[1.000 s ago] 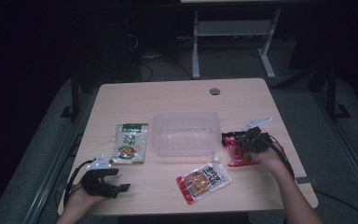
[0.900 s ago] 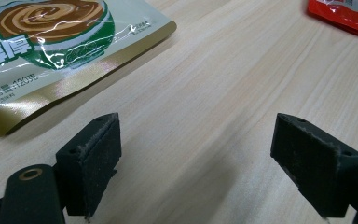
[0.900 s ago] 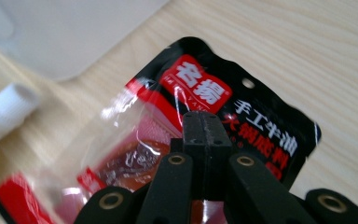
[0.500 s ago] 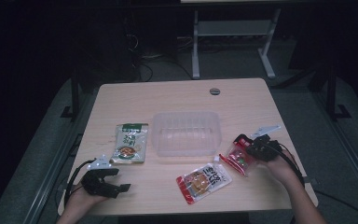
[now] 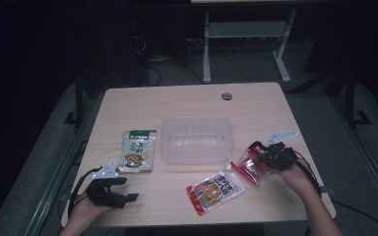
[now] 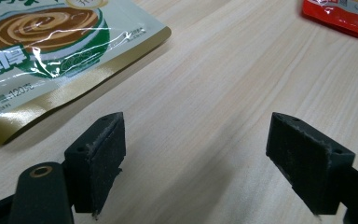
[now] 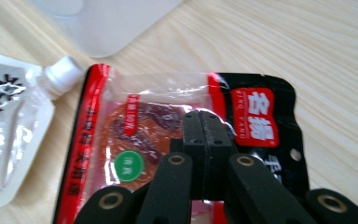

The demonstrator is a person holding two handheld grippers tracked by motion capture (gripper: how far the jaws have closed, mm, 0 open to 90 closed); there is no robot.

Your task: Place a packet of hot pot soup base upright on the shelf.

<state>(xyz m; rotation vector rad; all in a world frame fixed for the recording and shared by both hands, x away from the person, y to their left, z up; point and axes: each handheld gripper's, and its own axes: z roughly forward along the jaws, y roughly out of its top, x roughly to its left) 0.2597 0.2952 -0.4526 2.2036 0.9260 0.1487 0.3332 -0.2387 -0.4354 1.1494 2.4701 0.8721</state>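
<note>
The room behind the bench (image 5: 187, 103) is very dark, so the top of the high view is hard to make out. In the right gripper view the right gripper (image 7: 200, 123) has its fingers (image 7: 191, 135) pressed together, pinching a red and black snack pack (image 7: 168, 121) in the middle of the frame. The fingers cover the pack's middle, and its lower end is cut off at the bottom edge. Its black corner has a red label with two big Chinese signs and tiny letters too blurry to read; a green round sticker sits at the lower left. In the high view this pack (image 5: 248, 167) is at the right, held just above the bench, beside the clear plastic tray (image 5: 197, 140). A white pouch with a cap (image 7: 9, 126) is cut off at the left edge of the right gripper view. The left gripper (image 6: 198, 154) has its fingers spread wide over bare wood. In its view a green and gold pouch (image 6: 51, 56), upper left, is cut off; it shows "120" near its edge. A red packet (image 6: 340, 14) peeks in at the upper right.
</note>
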